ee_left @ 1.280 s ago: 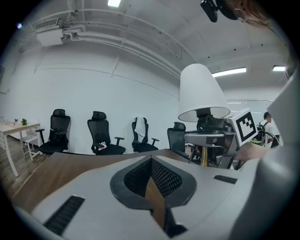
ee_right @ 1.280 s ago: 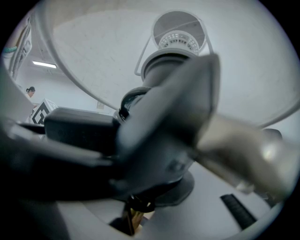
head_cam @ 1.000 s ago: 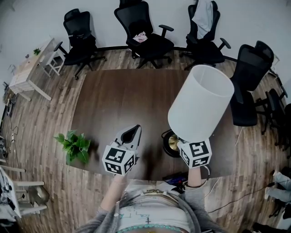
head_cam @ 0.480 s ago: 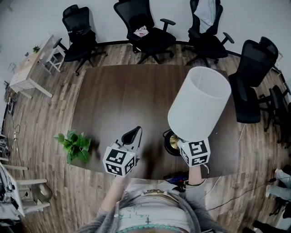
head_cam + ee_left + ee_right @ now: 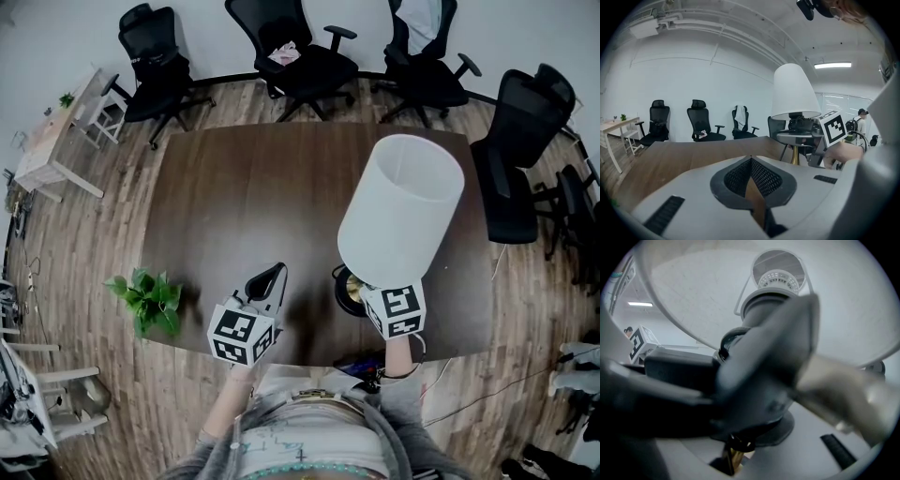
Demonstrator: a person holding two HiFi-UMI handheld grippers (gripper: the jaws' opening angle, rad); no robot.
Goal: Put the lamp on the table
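The lamp has a tall white shade (image 5: pixel 401 211) and a dark round base (image 5: pixel 349 291) with a brass stem (image 5: pixel 733 458). It stands over the near right part of the dark brown table (image 5: pixel 253 187). My right gripper (image 5: pixel 382 298) is shut on the stem just under the shade, and the shade hides its jaws in the head view. I cannot tell whether the base touches the tabletop. In the left gripper view the lamp (image 5: pixel 794 93) is at the right. My left gripper (image 5: pixel 272 275) hovers over the table's near edge, left of the lamp, shut and holding nothing.
Black office chairs (image 5: pixel 300 56) line the table's far side, and another chair (image 5: pixel 525 122) stands at the right. A potted plant (image 5: pixel 145 300) sits on the floor by the near left corner. A small wooden desk (image 5: pixel 52 141) is far left. Cables (image 5: pixel 469 394) trail at the lower right.
The lamp and my right gripper have edged slightly left. The left gripper has hardly moved. Both grips are unchanged.
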